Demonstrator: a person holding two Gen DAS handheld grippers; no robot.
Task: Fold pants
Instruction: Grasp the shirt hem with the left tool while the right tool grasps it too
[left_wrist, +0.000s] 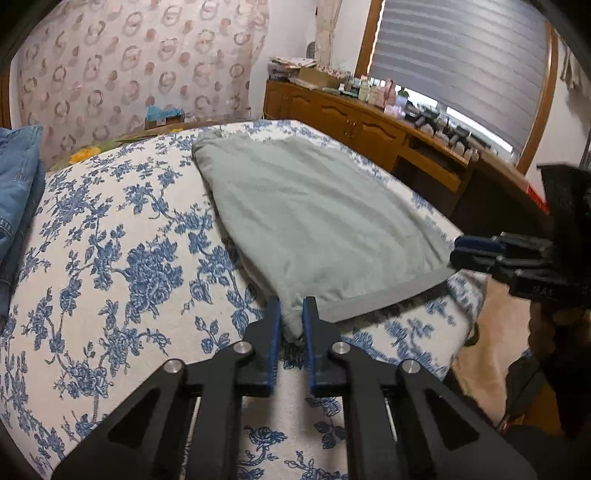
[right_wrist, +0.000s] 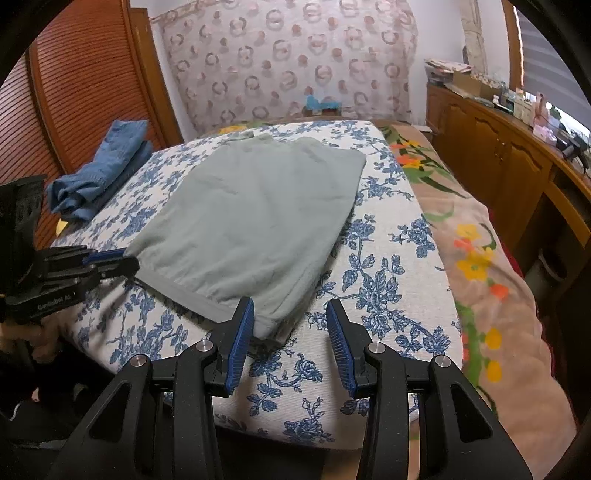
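Two close wrist views from opposite near corners, sharing pants (left_wrist: 314, 218).

Left gripper (left_wrist: 291, 314) built of matte black angular linkage arms, silver round pivot pins, ribbed blue pads (left_wrist: 274, 347) lining the fingers, right gripper (right_wrist: 291, 314) made alike, triangular cut-outs seen in the arms, small white lettering printed on the black body

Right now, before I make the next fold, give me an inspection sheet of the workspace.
Surface: blue floral cover on the bed.
Job's things: grey-green pants lying flat, partly folded.
Clutter: folded denim at the far left.
Grippers: left gripper shut on the pants' near corner; right gripper open at the other near corner, holding nothing.
Cables: nothing seen.
Surroundings: wooden dresser with small items, patterned curtain, window blind.
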